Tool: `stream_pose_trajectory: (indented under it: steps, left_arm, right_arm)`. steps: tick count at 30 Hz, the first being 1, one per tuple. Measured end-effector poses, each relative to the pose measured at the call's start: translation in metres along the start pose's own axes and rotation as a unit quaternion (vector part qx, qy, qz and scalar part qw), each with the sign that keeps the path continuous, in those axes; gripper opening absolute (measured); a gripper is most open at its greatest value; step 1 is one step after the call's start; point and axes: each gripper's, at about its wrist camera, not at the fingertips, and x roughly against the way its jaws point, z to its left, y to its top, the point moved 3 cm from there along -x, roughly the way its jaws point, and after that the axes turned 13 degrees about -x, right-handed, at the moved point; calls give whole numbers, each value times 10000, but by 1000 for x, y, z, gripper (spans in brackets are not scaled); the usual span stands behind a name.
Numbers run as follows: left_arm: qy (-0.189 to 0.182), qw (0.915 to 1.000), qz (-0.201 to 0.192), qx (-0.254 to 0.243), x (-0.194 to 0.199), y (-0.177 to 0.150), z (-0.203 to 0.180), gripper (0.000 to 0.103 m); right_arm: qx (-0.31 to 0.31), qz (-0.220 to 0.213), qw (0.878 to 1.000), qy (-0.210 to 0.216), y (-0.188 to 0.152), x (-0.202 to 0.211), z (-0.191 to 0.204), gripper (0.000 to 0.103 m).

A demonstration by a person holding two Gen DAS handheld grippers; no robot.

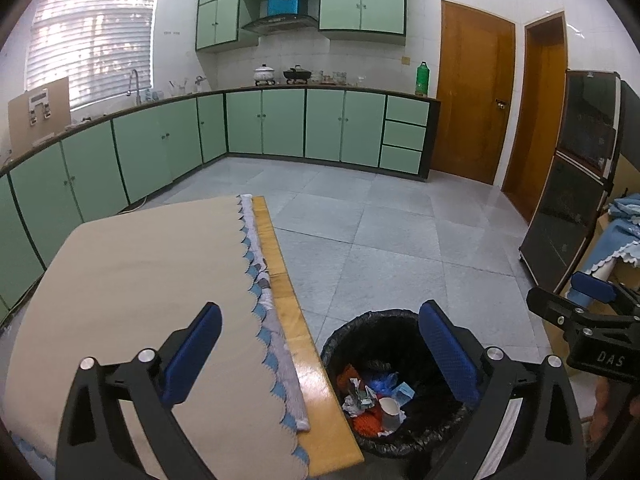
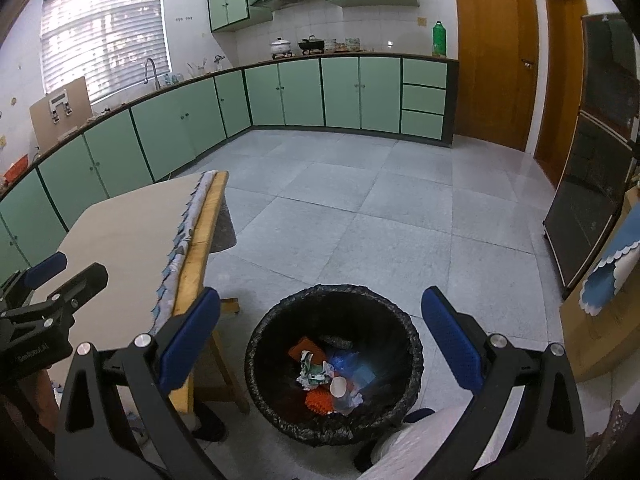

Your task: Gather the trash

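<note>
The left tool is held spread wide, with nothing between its blue pads, above the desk edge and the bin. The right tool is likewise spread and empty over the bin. Crumpled trash and a paper cup are seen lying inside the black-lined bin on the floor, just beside the desk.

Daylight from the blinded window lights my feeds evenly; the room reads bright but slightly washed, and the window itself is blown out. I get a soft glare on the floor near the doors and a sheen along the wooden table edge. Shadows are faint. Fisheye bending curves the cabinets, and dark vignetting eats every corner. The bin interior stays murky.
</note>
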Motion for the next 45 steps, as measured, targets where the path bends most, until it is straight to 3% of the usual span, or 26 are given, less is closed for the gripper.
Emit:
stream_pose_trajectory:
  steps: [21,45]
  left_arm:
    - [227,9995,-223,48,45,-6,9,97]
    - [294,9992,-251,43,49,-5,10,97]
  right_arm:
    - [263,-291,9989,270,-4,43,24,98]
    - [331,-300,9983,362,-7,46,36,98]
